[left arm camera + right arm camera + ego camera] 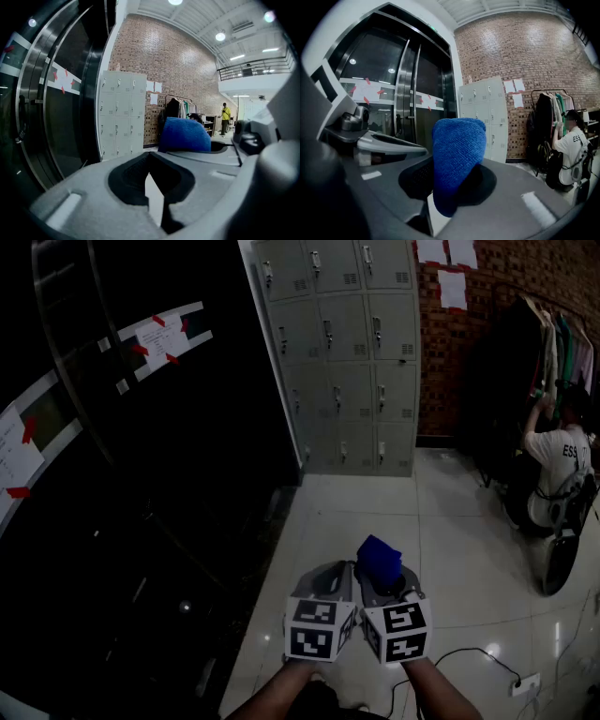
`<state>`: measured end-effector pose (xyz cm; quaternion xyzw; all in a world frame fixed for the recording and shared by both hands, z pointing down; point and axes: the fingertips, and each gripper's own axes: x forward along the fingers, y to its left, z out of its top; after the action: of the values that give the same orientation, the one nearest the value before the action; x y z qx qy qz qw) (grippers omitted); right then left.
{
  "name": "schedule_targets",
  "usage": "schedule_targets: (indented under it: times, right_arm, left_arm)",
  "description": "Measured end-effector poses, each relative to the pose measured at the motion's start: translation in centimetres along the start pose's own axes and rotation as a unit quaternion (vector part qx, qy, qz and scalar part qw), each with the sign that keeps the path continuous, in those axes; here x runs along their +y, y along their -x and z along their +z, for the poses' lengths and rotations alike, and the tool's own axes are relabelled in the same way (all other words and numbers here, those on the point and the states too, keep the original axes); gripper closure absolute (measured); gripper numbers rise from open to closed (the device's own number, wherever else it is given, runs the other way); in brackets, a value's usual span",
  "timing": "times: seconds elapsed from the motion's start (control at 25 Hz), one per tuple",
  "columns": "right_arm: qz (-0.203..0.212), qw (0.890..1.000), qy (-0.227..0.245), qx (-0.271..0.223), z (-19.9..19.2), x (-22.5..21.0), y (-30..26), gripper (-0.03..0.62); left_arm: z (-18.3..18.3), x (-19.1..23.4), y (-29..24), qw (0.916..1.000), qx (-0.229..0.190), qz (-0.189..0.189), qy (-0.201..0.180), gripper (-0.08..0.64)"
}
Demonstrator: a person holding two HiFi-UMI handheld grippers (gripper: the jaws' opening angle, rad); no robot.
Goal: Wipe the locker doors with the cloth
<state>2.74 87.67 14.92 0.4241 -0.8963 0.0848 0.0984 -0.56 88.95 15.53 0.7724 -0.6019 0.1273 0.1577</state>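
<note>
the wiping has not begun, as far as the views show: the person stands well back from the grey lockers (342, 352), which stand against the far wall across a stretch of pale tiled floor (375, 512), and neither tool is near a door. the right tongs (386, 589) are clamped on the blue cloth (380, 561), bunched into a thick wad that sticks up out of the jaws and fills the middle of the right gripper view, so the cloth is in hand and ready. the left tongs (328, 585) are held just beside the right ones, low in front of the body, with the jaws drawn nearly together around nothing; only a thin sliver of floor shows between them in the left gripper view. to the left runs a dark glass front (141, 474) with taped paper notes. right of the lockers is a brick wall (506, 296), and farther right a person (553, 460) in a white shirt is busy at a clothes rack (553, 338), well apart from the lockers. what is left seems to be the whole job: walking up, pressing the cloth to a door and working across each one
</note>
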Motion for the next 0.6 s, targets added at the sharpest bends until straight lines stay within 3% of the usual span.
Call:
schedule_targets:
  times: [0.28, 0.6]
  right_arm:
    - [-0.014, 1.0, 0.01, -0.01, 2.0, -2.2, -6.7, 0.505]
    - [-0.058, 0.998, 0.009, -0.003, 4.9, -6.0, -18.1, 0.505]
  left_arm:
    - [3.5, 4.7, -5.8, 0.9997, -0.023, -0.004, -0.011, 0.565]
    - [7.5, 11.3, -15.7, 0.9987, -0.022, -0.044, -0.014, 0.565]
